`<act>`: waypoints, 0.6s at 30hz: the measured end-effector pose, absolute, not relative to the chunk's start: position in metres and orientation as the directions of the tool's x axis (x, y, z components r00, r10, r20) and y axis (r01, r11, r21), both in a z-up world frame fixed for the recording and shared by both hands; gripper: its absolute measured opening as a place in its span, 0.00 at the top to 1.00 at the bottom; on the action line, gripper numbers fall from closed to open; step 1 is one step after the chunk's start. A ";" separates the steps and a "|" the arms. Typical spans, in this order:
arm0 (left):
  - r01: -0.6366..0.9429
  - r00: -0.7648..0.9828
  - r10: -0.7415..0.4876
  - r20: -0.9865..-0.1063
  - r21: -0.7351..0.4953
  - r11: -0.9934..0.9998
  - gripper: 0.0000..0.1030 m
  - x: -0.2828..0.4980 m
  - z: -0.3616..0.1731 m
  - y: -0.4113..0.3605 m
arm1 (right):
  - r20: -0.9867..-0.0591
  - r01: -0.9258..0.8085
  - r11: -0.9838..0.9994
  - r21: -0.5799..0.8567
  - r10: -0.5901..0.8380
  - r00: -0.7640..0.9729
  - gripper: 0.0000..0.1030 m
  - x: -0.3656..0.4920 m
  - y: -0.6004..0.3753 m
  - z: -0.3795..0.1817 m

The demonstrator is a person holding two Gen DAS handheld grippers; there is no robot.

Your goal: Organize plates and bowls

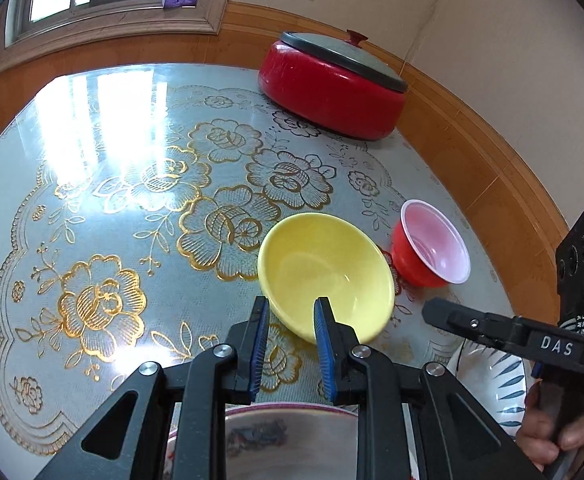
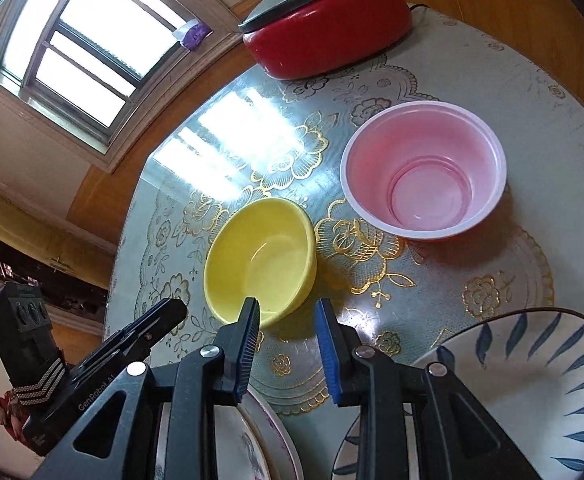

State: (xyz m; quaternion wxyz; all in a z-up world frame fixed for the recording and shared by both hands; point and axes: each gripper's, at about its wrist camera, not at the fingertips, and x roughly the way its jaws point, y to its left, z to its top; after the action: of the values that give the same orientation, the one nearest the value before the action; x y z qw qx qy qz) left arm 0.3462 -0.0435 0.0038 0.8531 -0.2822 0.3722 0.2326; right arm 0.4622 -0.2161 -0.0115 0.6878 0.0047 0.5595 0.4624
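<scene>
A yellow bowl (image 1: pixel 326 274) (image 2: pixel 262 262) stands on the table, with a red bowl with a pale pink inside (image 1: pixel 434 244) (image 2: pixel 424 170) to its right. My left gripper (image 1: pixel 291 312) is open and empty, its fingers straddling the yellow bowl's near rim. My right gripper (image 2: pixel 288 312) is open and empty, just right of the yellow bowl. A white plate with blue leaf marks (image 2: pixel 532 364) (image 1: pixel 488 376) lies at the near right. A plate with a pink rim and a picture (image 1: pixel 292 440) (image 2: pixel 260 440) lies under the left gripper.
A red electric pot with a grey lid (image 1: pixel 332 84) (image 2: pixel 324 20) stands at the table's far side. The round table has a glossy floral cover (image 1: pixel 132 200). A window (image 2: pixel 76 40) and wood-panelled wall lie behind.
</scene>
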 end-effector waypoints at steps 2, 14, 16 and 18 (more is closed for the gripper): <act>-0.602 0.617 0.193 -0.763 -0.299 0.741 0.78 0.350 0.004 -0.042 | -0.759 -0.622 0.580 0.526 0.650 -0.036 0.73 0.464 -0.216 -0.011; -0.620 0.568 0.161 -0.807 -0.291 0.729 0.83 0.376 -0.020 -0.018 | -0.810 -0.615 0.620 0.487 0.583 -0.054 0.79 0.476 -0.177 -0.040; -0.616 0.564 0.170 -0.808 -0.275 0.738 0.87 0.378 -0.021 -0.019 | -0.829 -0.650 0.626 0.431 0.560 -0.010 0.88 0.473 -0.174 -0.041; -0.614 0.567 0.165 -0.807 -0.280 0.738 0.87 0.377 -0.021 -0.018 | -0.824 -0.650 0.622 0.437 0.566 -0.013 0.88 0.474 -0.175 -0.041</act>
State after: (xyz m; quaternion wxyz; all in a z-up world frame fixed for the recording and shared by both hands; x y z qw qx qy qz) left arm 0.3773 -0.0183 -0.0210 0.8404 -0.2777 0.4036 0.2318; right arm 0.4745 -0.1750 -0.0407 0.7015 -0.0372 0.5646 0.4333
